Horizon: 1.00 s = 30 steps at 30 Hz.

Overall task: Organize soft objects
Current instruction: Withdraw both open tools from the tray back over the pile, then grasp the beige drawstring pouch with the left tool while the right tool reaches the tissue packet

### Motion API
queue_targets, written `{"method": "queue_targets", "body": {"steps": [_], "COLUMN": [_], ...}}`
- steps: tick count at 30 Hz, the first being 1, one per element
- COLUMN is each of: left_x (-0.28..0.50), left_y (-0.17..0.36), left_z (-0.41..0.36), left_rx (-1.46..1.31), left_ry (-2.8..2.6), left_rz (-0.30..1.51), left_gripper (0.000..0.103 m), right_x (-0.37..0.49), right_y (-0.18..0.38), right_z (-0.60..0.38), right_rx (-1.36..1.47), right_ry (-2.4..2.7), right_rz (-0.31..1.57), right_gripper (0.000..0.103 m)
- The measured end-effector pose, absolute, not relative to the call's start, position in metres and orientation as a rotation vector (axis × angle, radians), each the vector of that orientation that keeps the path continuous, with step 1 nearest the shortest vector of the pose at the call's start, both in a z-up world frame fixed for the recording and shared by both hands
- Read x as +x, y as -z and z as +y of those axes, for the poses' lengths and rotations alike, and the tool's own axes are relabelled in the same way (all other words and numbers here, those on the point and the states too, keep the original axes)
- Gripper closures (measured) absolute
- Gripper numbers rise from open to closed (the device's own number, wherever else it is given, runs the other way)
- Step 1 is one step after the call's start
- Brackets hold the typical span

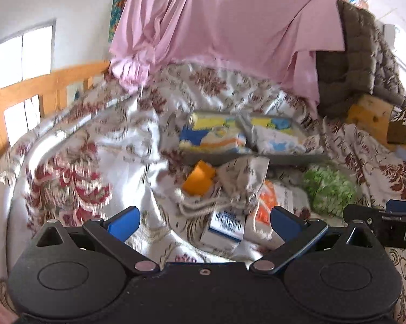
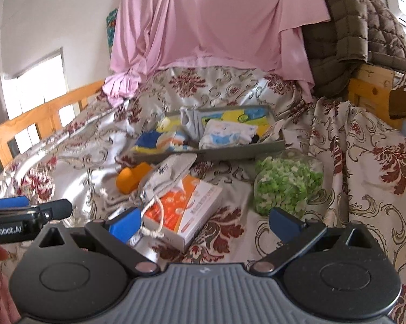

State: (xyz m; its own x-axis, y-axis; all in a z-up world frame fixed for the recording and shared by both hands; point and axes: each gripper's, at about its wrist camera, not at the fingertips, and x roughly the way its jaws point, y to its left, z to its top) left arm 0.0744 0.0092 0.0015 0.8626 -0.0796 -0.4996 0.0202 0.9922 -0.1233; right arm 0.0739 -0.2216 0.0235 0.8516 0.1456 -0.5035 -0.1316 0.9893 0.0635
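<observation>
On a floral bedspread (image 2: 365,162) lies a grey tray (image 2: 230,151) (image 1: 257,159) with folded colourful cloths in two compartments. In front of it sit an orange soft block (image 2: 130,179) (image 1: 198,178), a beige drawstring pouch (image 2: 170,172) (image 1: 240,181), an orange-and-white tissue box (image 2: 192,213) (image 1: 267,205) and a green fluffy bundle (image 2: 286,183) (image 1: 327,189). My left gripper (image 1: 204,222) is open just short of the pouch and box. My right gripper (image 2: 204,224) is open over the tissue box, holding nothing.
A pink sheet (image 2: 208,21) hangs at the back with a brown quilted jacket (image 2: 351,27) to its right. A wooden bed rail (image 1: 35,86) runs along the left. The other gripper shows at each view's edge (image 1: 386,224) (image 2: 22,216).
</observation>
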Motion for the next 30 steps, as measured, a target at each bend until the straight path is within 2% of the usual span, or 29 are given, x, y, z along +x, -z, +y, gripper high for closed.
{"method": "queue_targets", "body": {"steps": [30], "left_x": [0.1], "left_y": [0.012], "left_z": [0.032], "left_rx": [-0.199], "left_ry": [-0.099], "left_rz": [0.71], "left_gripper": [0.001], "right_x": [0.096], "right_y": [-0.001], "right_z": [-0.197], "right_rx": [-0.07], "right_ry": [-0.185], "right_rz": [0.669], "right_gripper": [0.0]}}
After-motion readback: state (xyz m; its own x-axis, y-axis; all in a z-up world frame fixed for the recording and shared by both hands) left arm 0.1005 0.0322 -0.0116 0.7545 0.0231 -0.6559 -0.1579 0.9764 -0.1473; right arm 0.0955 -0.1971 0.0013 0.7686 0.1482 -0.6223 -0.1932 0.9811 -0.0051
